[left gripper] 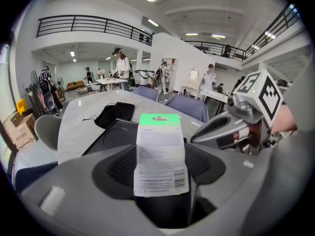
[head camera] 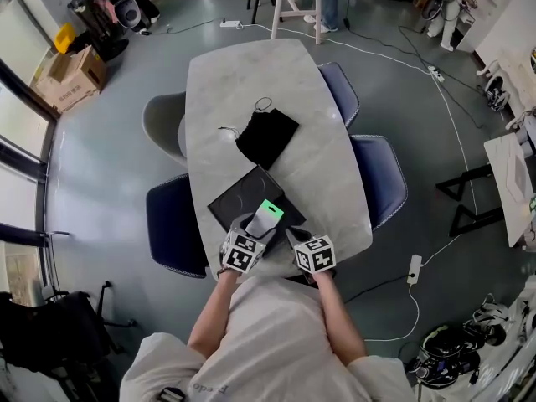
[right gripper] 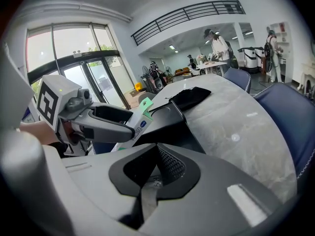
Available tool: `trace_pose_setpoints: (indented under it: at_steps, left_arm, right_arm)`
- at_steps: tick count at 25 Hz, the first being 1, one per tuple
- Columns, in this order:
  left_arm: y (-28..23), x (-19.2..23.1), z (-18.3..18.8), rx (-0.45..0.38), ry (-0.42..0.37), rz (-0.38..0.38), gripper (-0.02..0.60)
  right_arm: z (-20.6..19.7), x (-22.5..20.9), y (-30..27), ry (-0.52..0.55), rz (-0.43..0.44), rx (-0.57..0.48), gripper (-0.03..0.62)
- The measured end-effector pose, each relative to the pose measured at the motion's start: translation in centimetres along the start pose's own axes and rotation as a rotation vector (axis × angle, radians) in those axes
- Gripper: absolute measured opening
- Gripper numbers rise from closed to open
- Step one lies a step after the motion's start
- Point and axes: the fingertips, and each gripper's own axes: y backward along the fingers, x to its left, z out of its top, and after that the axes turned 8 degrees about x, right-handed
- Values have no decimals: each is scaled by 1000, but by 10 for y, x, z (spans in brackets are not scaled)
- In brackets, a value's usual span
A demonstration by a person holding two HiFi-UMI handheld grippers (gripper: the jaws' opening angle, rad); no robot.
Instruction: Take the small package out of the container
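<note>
A small white package with a green top [head camera: 268,216] is held upright in my left gripper [head camera: 254,229], just above the near corner of the flat black container [head camera: 239,198]. In the left gripper view the package [left gripper: 160,151] stands between the two dark pads [left gripper: 121,167], and the gripper [left gripper: 161,173] is shut on its lower half. My right gripper [head camera: 295,234] sits close beside it on the right, its jaws shut [right gripper: 155,162] with nothing between them. From the right gripper view, the package [right gripper: 141,113] pokes out past the left gripper [right gripper: 101,123].
A black drawstring pouch [head camera: 266,136] lies in the middle of the marble table [head camera: 251,74], beyond the container. Blue and grey chairs [head camera: 381,178] surround the table. People stand at tables far behind [left gripper: 122,65].
</note>
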Motion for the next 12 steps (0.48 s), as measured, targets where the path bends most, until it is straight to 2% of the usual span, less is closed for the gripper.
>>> trace_pose_setpoints:
  at_steps: [8, 12]
  left_arm:
    - [-7, -8, 4, 6, -21, -6, 354]
    - [-9, -10, 4, 11, -32, -10, 354]
  right_arm:
    - [0, -16, 13, -36, -31, -40, -3]
    - [4, -14, 17, -37, -16, -84, -3]
